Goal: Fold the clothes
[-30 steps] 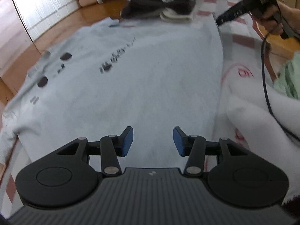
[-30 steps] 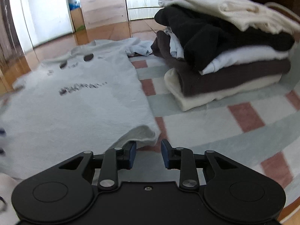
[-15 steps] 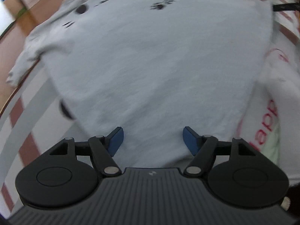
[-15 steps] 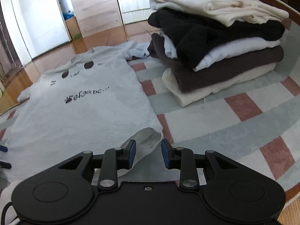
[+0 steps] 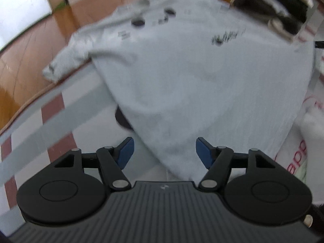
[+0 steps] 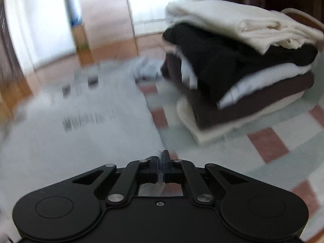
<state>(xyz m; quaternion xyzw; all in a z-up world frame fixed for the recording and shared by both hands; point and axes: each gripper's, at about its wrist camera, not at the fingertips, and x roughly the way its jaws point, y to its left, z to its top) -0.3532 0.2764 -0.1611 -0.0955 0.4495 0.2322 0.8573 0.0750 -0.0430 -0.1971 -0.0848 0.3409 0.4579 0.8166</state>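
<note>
A light grey T-shirt (image 5: pixel 192 77) with dark print lies spread flat on a checked rug (image 5: pixel 40 125). My left gripper (image 5: pixel 164 151) is open, its blue pads either side of the shirt's near hem corner. In the right wrist view the same shirt (image 6: pixel 81 133) lies to the left, and my right gripper (image 6: pixel 160 162) is shut on the shirt's other hem corner, with cloth showing between the fingers.
A stack of folded clothes (image 6: pixel 243 70), white, black and brown, stands on the rug at the right and shows in the left wrist view (image 5: pixel 279 10). White fabric with red print (image 5: pixel 303 141) lies right of the shirt. Wooden floor (image 5: pixel 30 56) borders the rug.
My right gripper has closed on the shirt's hem corner. My left gripper has swung left along the hem with its fingers wide open.
</note>
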